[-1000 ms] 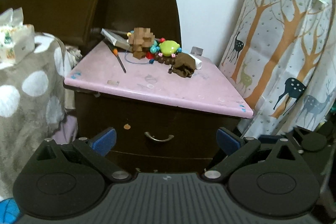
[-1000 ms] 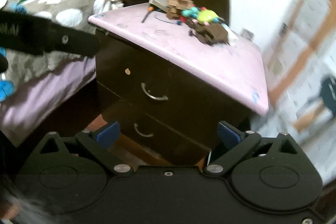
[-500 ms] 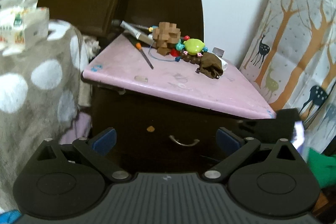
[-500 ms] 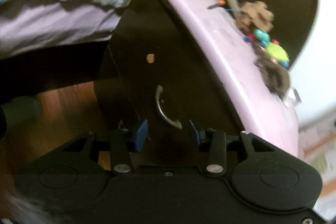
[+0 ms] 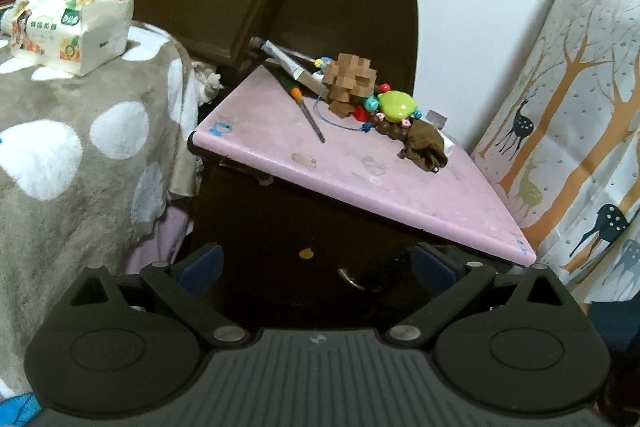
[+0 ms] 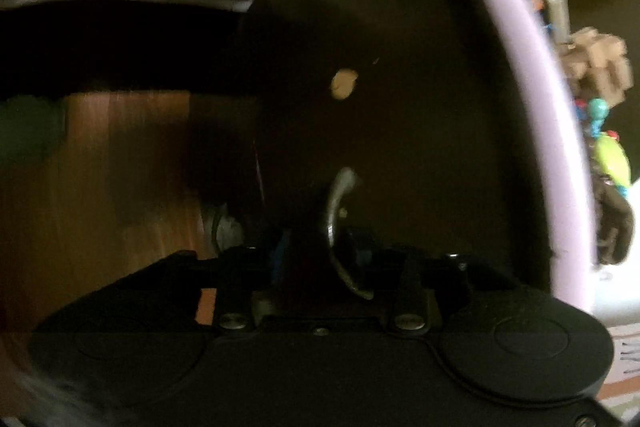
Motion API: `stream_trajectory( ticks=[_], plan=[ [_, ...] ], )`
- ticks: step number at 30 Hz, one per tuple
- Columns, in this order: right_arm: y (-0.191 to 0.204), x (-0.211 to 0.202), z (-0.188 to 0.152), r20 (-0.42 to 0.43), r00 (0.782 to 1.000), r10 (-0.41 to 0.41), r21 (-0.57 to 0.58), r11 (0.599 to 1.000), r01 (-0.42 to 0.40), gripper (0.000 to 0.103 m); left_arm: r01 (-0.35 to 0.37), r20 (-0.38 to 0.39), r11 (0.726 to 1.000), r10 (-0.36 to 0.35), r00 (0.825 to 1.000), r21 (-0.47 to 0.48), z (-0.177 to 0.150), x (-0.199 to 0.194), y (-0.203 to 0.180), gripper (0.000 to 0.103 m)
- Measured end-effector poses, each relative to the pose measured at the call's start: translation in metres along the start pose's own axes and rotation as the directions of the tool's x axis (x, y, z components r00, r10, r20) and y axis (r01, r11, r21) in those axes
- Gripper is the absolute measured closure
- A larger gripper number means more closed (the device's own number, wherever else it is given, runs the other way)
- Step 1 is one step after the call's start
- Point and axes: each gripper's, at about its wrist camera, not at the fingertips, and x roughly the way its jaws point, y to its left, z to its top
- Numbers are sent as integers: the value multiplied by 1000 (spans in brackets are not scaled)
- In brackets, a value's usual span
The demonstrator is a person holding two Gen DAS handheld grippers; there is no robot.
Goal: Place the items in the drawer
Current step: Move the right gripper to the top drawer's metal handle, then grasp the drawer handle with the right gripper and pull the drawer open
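A dark wooden nightstand with a pink top [image 5: 360, 167] holds a wooden block puzzle [image 5: 352, 79], a green toy with beads [image 5: 396, 107], a brown pouch [image 5: 424, 147], a screwdriver [image 5: 308, 111] and a tube [image 5: 288, 63]. Its drawer front [image 6: 400, 107] has a curved metal handle [image 6: 336, 219]. My right gripper [image 6: 324, 255], rolled sideways, has its blue pads close on either side of the handle. My left gripper [image 5: 316, 263] is open and empty, held back in front of the nightstand.
A bed with a grey polka-dot blanket [image 5: 80, 155] and a tissue pack [image 5: 68, 27] lies to the left. A deer-print curtain [image 5: 580, 107] hangs on the right. Wooden floor [image 6: 120, 187] shows below the nightstand.
My right gripper has moved in to the drawer handle and narrowed its fingers around it. My left gripper has shifted left and closer, staying open.
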Motion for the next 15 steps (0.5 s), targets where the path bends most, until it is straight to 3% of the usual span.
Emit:
stream_trajectory(
  ticks=[4,15],
  plan=[
    [7,-2,1,-18,1000,-13,-59,998,12,82,4,-10,999,-4,1000,39,-1,0,-4,30],
    [35,-45,-3,-16,999,50,-102,994,-51,81,6,-2,999,-6,1000,32,0,-2,-5,30]
  ],
)
